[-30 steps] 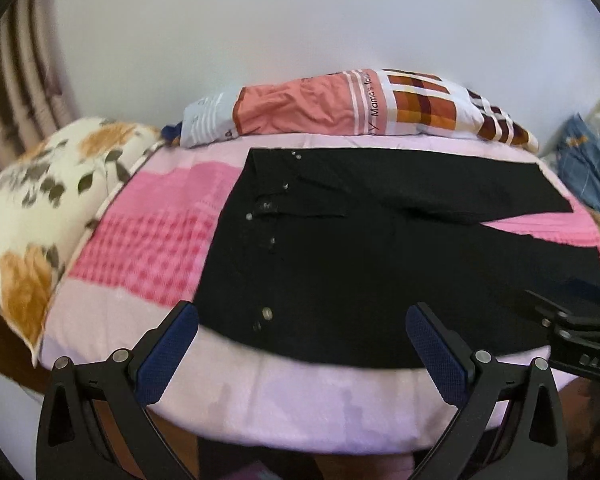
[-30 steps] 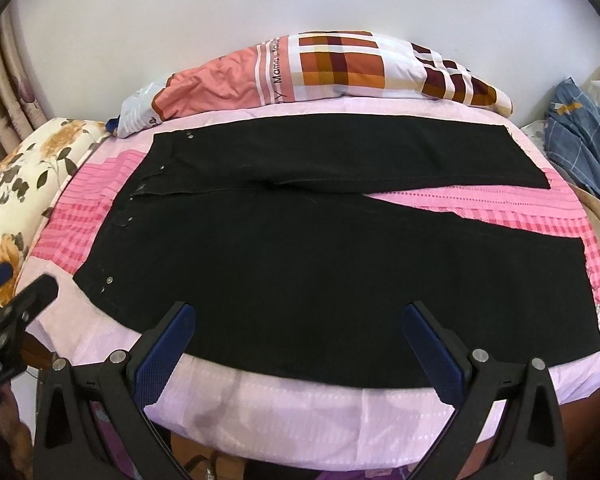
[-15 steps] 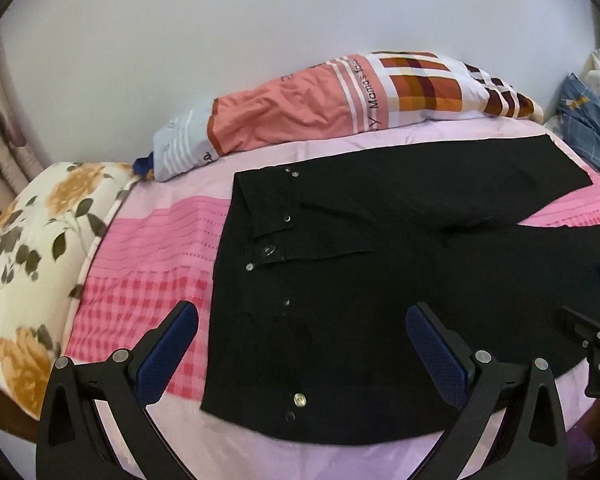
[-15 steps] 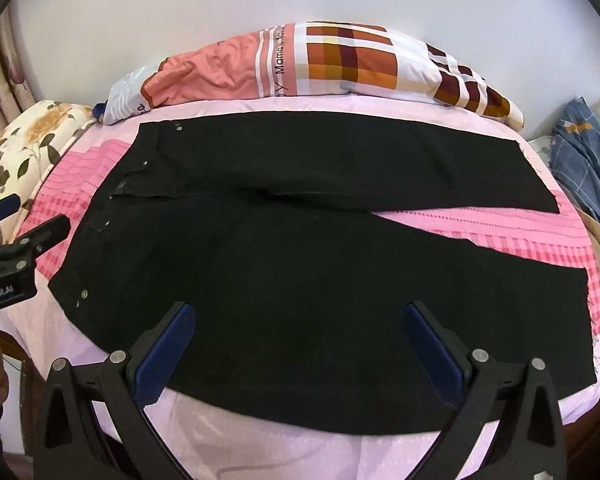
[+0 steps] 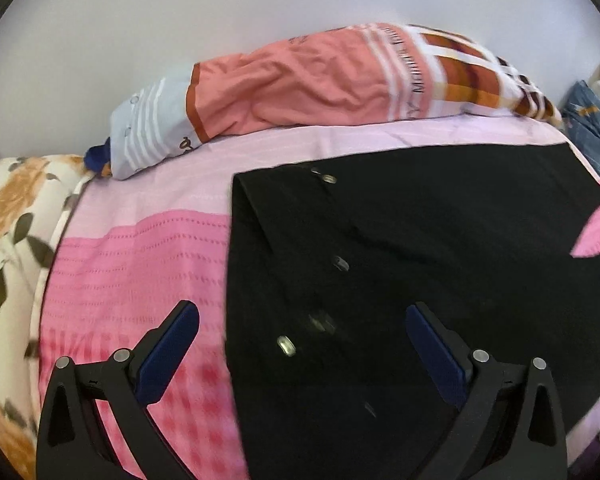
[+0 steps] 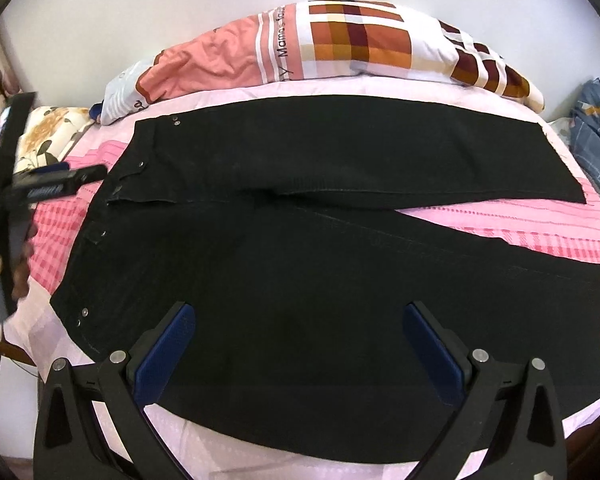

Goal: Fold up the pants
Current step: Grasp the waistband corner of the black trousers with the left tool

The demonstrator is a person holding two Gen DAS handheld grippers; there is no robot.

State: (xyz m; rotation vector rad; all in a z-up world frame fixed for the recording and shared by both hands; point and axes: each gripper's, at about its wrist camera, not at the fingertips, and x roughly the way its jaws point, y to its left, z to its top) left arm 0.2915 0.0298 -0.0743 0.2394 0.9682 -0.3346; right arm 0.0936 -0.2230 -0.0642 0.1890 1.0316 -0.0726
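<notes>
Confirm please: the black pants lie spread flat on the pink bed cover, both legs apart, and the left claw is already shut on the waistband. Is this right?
Not quite. The left claw is open, its fingers wide apart above the waistband, gripping nothing; the left wrist view shows this. The rest holds: the black pants lie spread flat on the pink bed cover, legs apart.

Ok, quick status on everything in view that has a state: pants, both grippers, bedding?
black pants: spread flat on the bed, unfolded, legs apart in a V
left gripper: open, empty, over the waistband end
right gripper: open, empty, over the near leg
patchwork pillow: lying along the wall
floral pillow: at the bed's left edge
pink bedsheet: spread under the pants
</notes>
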